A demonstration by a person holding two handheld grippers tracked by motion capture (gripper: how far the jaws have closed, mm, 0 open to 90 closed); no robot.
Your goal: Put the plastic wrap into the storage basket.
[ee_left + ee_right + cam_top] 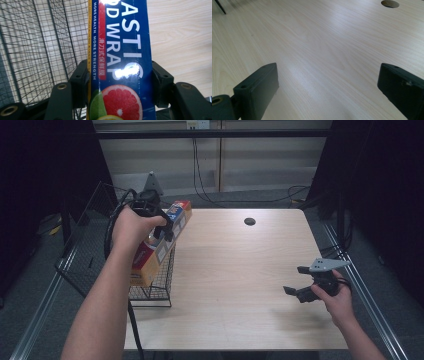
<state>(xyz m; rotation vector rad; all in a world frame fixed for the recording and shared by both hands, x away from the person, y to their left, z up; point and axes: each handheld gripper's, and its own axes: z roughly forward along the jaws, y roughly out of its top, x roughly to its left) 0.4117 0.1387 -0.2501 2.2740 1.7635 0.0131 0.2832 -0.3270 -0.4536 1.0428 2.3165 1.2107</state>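
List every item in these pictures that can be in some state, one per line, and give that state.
Left gripper: shut on the plastic wrap box.
Plastic wrap box: held tilted above the wire basket's edge, closed as far as can be seen.
Wire basket: at the table's left edge; contents cannot be told.
Right gripper: open, holding nothing, over the table.
Table: bare wood with a round hole near the far edge.

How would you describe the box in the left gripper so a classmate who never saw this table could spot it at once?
Start at the wooden table, then go to the wire basket on its left edge. Above the basket, the left gripper clamps a long box of plastic wrap. Its blue face with white lettering and a grapefruit slice sets it apart.
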